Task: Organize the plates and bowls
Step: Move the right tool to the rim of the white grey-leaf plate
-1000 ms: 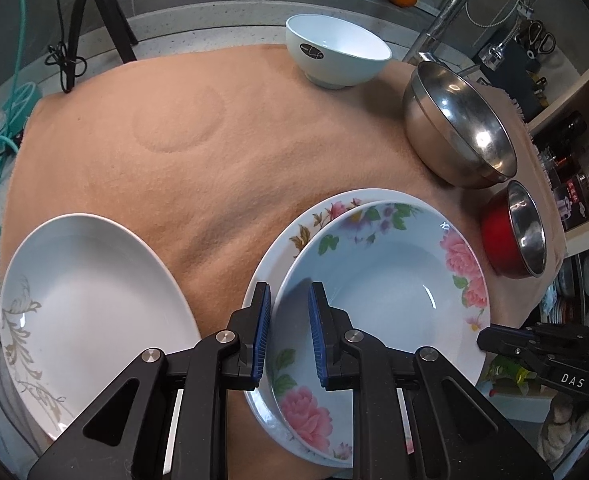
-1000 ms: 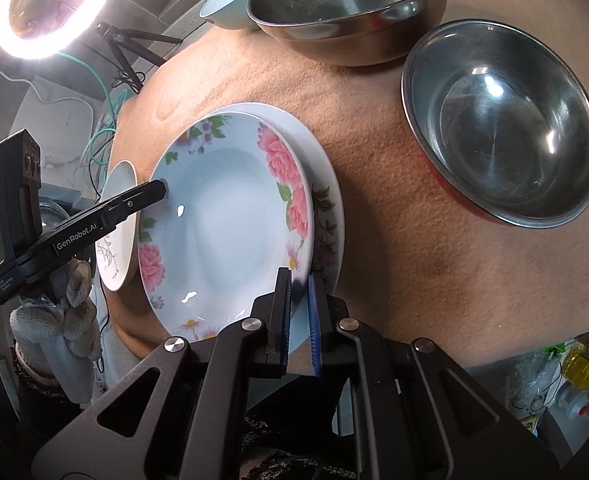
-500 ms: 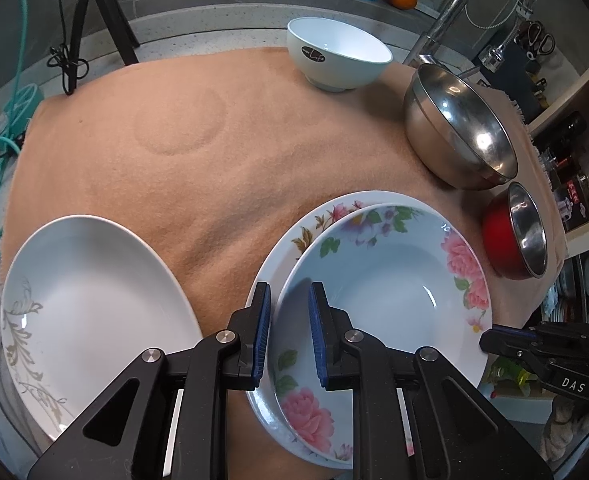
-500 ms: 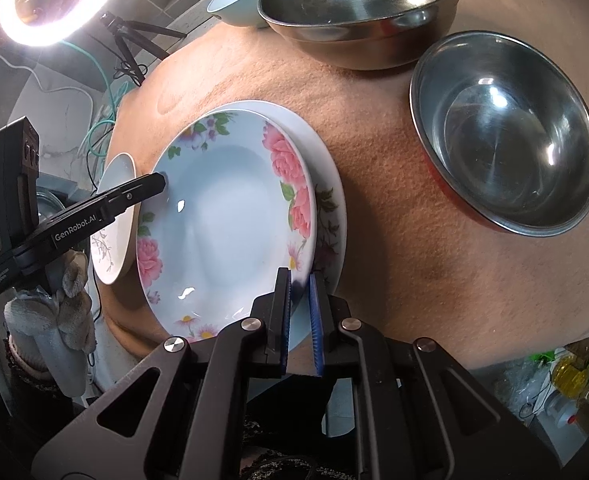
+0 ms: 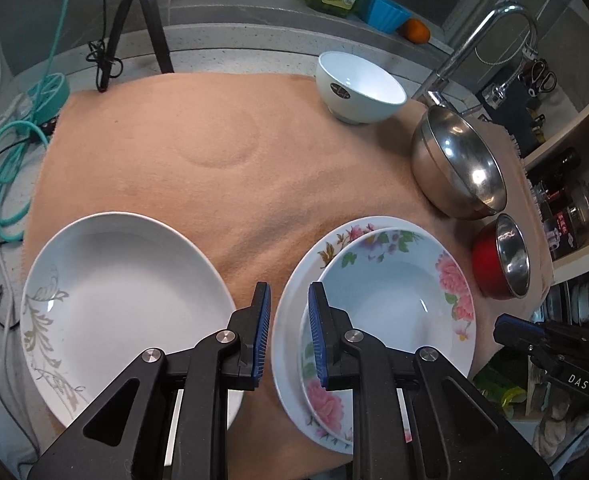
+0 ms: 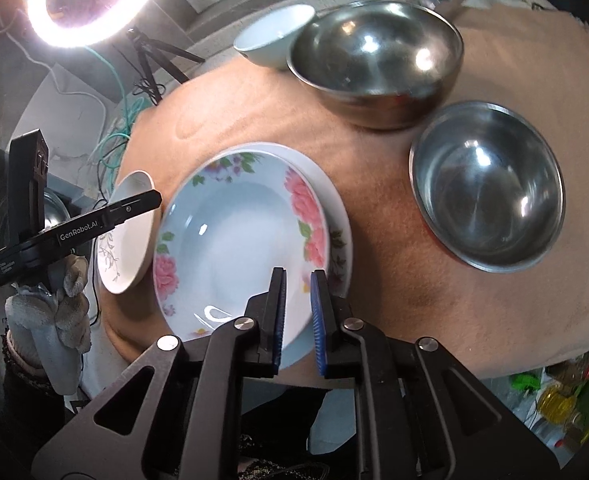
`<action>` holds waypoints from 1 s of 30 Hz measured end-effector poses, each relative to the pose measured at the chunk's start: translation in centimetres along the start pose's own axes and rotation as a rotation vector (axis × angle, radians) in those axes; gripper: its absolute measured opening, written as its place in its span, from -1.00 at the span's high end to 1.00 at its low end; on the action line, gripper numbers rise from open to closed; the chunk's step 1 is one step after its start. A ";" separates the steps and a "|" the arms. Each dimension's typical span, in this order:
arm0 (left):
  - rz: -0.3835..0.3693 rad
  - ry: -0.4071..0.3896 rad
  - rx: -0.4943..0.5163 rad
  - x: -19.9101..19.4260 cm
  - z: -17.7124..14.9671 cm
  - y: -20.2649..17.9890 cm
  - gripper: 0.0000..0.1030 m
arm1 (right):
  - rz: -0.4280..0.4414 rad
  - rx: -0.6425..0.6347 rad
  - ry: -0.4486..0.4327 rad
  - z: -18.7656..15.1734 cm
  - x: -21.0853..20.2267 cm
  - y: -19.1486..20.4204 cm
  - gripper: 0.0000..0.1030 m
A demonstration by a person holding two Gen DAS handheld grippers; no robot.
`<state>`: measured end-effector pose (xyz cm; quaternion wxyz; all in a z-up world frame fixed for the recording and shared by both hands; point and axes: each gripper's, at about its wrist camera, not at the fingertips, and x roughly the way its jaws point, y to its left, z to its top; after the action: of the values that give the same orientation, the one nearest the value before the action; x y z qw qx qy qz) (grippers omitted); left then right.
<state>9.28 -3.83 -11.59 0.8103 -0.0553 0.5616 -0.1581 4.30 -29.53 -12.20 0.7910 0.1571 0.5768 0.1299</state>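
We see our left gripper (image 5: 288, 332) with its two blue pads apart, holding nothing. It hangs over the gap between the white plate (image 5: 126, 300) on the left and the stacked flower plates on the right. Our right gripper (image 6: 297, 316) also has its pads spread a little, with nothing pinched between them. It sits at the near right rim of the pink rose plate (image 6: 230, 240).

The pink rose plate rests on top of a bigger flower plate (image 5: 294, 304), near the front of the desk (image 5: 254, 184), which wears a soft orange cloth. To the right of the plates stands a red bowl (image 5: 502, 256) with a shiny inside. Farther back is a big steel bowl (image 5: 458, 168). A white bowl (image 5: 360, 88) stands at the far side of the cloth. In the right view a bright ring light (image 6: 90, 0) glows at the top left.
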 end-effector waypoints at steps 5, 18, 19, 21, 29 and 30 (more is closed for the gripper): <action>-0.007 -0.063 -0.086 -3.0 -1.1 3.1 0.66 | 0.040 -0.045 -0.071 0.7 -0.9 2.3 0.02; 0.069 -0.175 -0.389 -7.3 -6.7 11.9 0.66 | 0.189 -0.157 -0.077 2.0 2.0 9.8 -0.06; 0.072 -0.177 -0.406 -7.4 -6.9 12.4 0.66 | 0.188 -0.178 -0.074 2.0 2.4 10.6 -0.06; 0.080 -0.184 -0.436 -7.5 -6.8 13.2 0.66 | 0.187 -0.211 -0.067 2.0 3.1 11.9 -0.06; 0.099 -0.172 -0.482 -7.4 -7.6 15.7 0.66 | 0.182 -0.260 0.010 3.0 6.2 14.8 -0.06; 0.093 -0.167 -0.492 -7.2 -7.6 16.0 0.66 | 0.181 -0.259 0.019 3.2 6.7 15.0 -0.06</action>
<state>3.00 14.28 -12.20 0.8224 -0.2373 0.5164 0.0258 8.99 -13.55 -11.12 0.7842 0.1040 0.5464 0.2751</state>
